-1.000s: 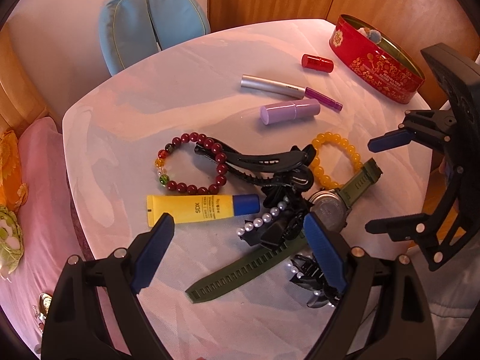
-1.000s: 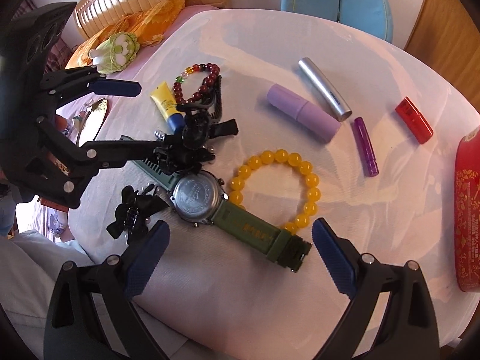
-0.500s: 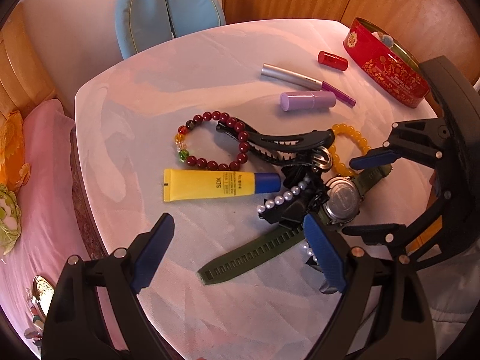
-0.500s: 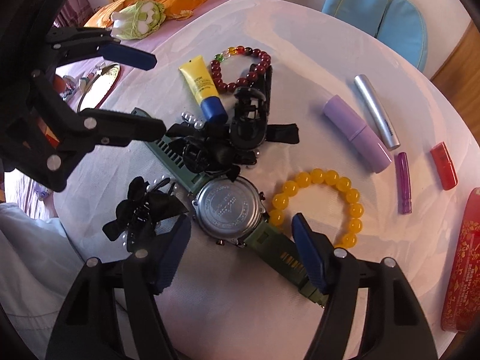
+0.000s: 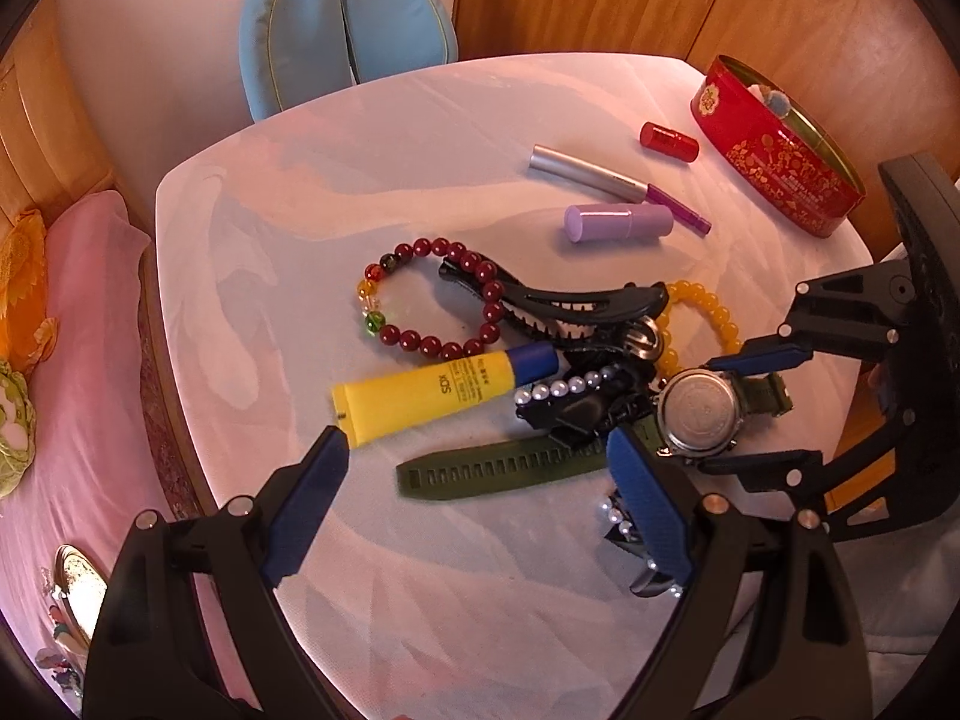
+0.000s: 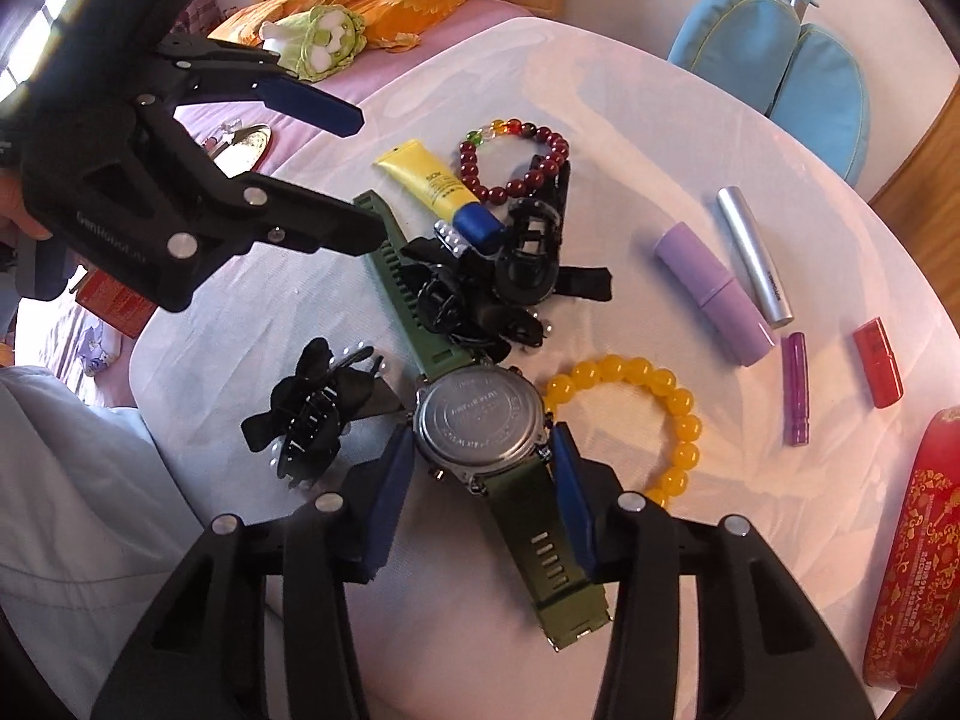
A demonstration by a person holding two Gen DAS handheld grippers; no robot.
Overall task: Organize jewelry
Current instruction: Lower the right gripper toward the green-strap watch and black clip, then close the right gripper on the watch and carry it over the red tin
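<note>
Right wrist view: the right claw (image 6: 483,468) points down at the watch (image 6: 480,423), which lies face down on the white tabletop (image 6: 690,120).
Right claw state: its jaws have just been closing, and the round watch case is now between the two blue pads (image 6: 390,480); they stand just beside the case, and I cannot tell if they already press on it.
Watch position: near the front edge of the tabletop, with one green strap running up under the black hair clips (image 6: 480,294) and the other strap running down between the claw arms.
Yellow bead bracelet (image 6: 672,396): it lies just right of the watch case, near the right pad.
Red bead bracelet (image 6: 528,174): it lies further back, touching the yellow tube (image 6: 426,180) and a long black clip.
Small black clip (image 6: 312,414): it lies left of the watch, near the left pad.
Left claw (image 5: 474,510): it is wide open above the tabletop and nothing is between its pads.
Left wrist view: the purple lipstick (image 5: 618,222), the silver tube (image 5: 588,174) and the small red case (image 5: 669,141) lie apart from the jewelry, near the red tin (image 5: 774,150) at the far edge.
</note>
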